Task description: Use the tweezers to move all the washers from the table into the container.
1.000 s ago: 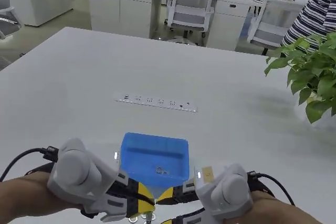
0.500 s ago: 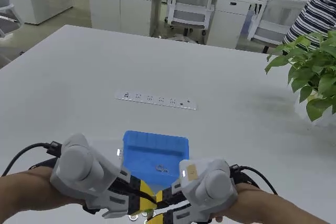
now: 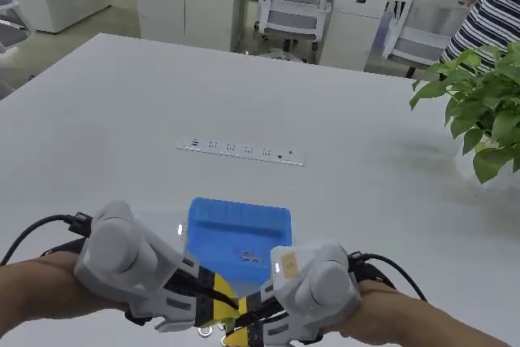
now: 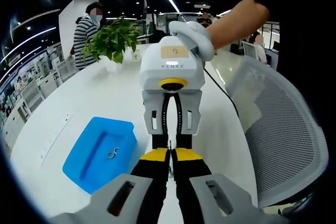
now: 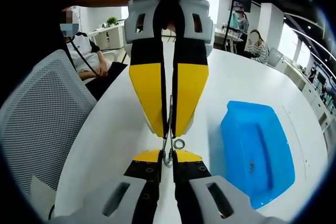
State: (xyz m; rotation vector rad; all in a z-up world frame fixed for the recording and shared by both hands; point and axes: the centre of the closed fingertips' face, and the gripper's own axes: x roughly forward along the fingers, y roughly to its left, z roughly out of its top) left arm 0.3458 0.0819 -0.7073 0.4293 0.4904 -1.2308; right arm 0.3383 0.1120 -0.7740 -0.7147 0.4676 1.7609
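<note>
- Two hand-held grippers meet tip to tip at the near side of the container [image 3: 236, 210]. The left hand-held gripper [image 4: 169, 156] has its jaws pressed together on the tweezers [image 5: 169, 124]. The right hand-held gripper [image 5: 168, 158] is clamped on the same tweezers from the opposite end.
- One washer [image 5: 179, 144] lies flat on the desk [image 3: 366, 201]. It is on the near side of the container, just beside the tweezers' lower end, clear of the container wall and not yet picked up.
- One second washer [image 3: 248, 256] is already on the container floor.
- Hazard, double hold: if the two sets of jaws pull at different angles, the thin tool may twist, slide or spring out.
- Hazard, over-squeeze: too much pressure would shut the tweezer tips before they straddle the washer. They would then skid over it.
- Hazard, flick: the washer is thin and flat on a smooth desk. A glancing tip is likely to push it away from the container or off the near edge.
- Hazard, sightline: in the head view both gripper bodies crowd the spot nearest the container's front wall, so the approach could be misjudged.
- Hazard, transfer: a weak pinch could drop the washer short of the container. A knock on the container's near wall could do the same.
</note>
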